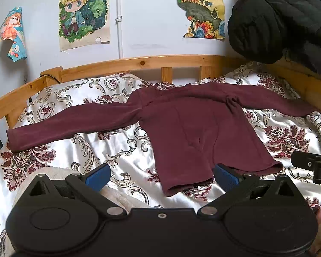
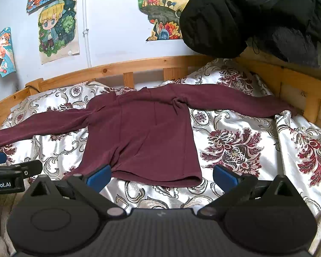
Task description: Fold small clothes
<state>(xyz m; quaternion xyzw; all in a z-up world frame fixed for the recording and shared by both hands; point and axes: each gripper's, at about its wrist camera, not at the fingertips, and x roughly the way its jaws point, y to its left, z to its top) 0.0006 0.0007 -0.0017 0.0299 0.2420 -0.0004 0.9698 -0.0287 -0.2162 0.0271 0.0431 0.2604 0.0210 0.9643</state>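
Note:
A small maroon long-sleeved shirt [image 1: 194, 128] lies flat on the bed with both sleeves spread out to the sides; it also shows in the right wrist view [image 2: 143, 137]. Its hem faces me. My left gripper [image 1: 161, 174] is open and empty, its blue pads just short of the hem's left corner. My right gripper [image 2: 161, 174] is open and empty, just short of the hem's right part. Each gripper shows at the edge of the other's view, the right one in the left wrist view [image 1: 314, 165] and the left one in the right wrist view [image 2: 12, 171].
The shirt rests on a white satin bedspread [image 1: 79, 150] with a dark red floral print. A wooden bed rail [image 1: 139, 64] runs along the back and right side [image 2: 299, 90]. A black quilted jacket [image 2: 246, 15] hangs over the back right corner. Drawings [image 1: 84, 12] hang on the wall.

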